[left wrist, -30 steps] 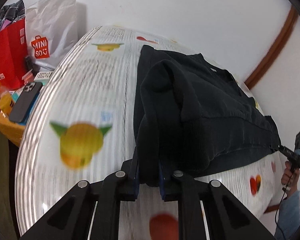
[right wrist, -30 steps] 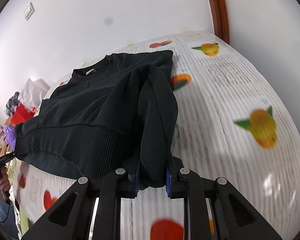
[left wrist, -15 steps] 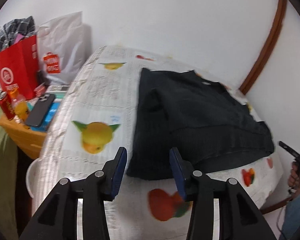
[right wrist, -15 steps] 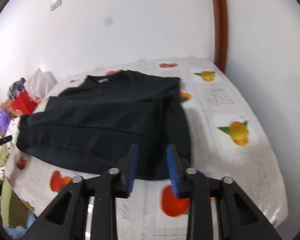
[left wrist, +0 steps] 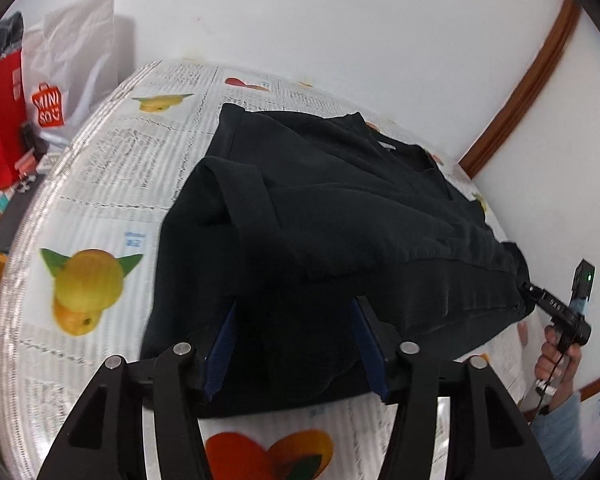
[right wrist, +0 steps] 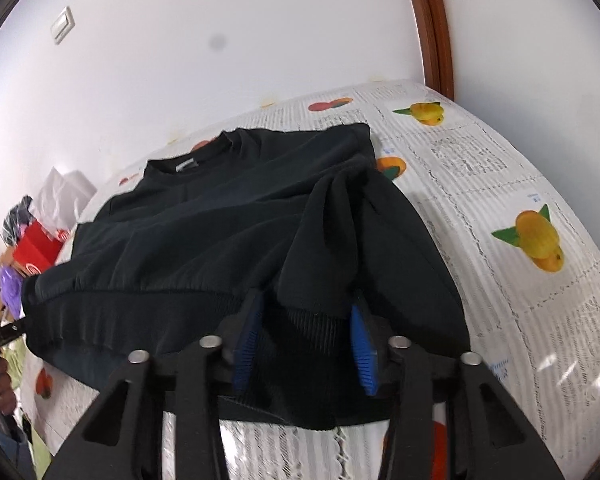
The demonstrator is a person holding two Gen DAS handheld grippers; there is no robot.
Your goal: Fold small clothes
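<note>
**Both Grippers Line Up on Sweatshirt Hem for the Next Fold**

A black sweatshirt lies flat, front up, on a worktop covered in a fruit-print cloth. Its collar points to the far wall and its ribbed hem lies nearest the cameras. A sleeve is folded in over the body on the sweatshirt's left side, and the other sleeve on its right, so the garment is narrowed to a rough rectangle.

The left gripper sits at the sweatshirt's left hem corner. Its jaws are apart and opening, with hem and sleeve end bunched loosely between the blue pads. The right gripper sits at the right hem corner. Its jaws are closing around ribbing and cuff, though the pads do not yet appear to press the cloth. A hand carrying that gripper shows just past the sweatshirt's right corner.

Taking both corners at once seems meant to keep the hem straight as it is carried toward the collar. Each bite needs to take in the loose sleeve end, or the sleeve may slide out.

A white shopping bag stands well beyond the sweatshirt's left side.
</note>
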